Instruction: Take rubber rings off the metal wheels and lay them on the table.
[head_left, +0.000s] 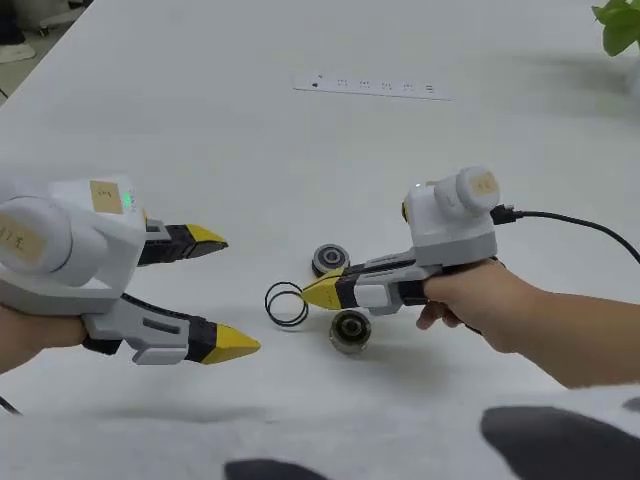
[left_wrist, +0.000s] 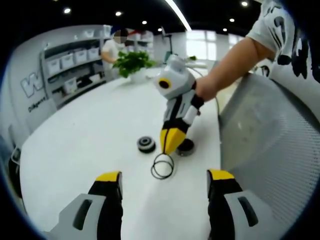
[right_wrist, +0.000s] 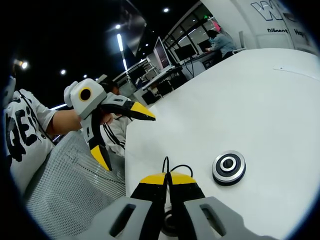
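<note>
Now the right gripper (head_left: 310, 292), shut on a ring (head_left: 286, 304) lying on the table (head_left: 300, 150) beside two wheels (head_left: 330, 259), seems to be laying it down and need only release, the left gripper (head_left: 232, 292) gaping wide.

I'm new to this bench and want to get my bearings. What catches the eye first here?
The two yellow-tipped grippers stand out first. The left gripper hangs at the left with its jaws wide apart, while the right gripper, jaws shut, has its tip at the thin black rubber rings lying on the white table. One metal wheel lies just beyond that tip, and another metal wheel lies nearer the person.
</note>
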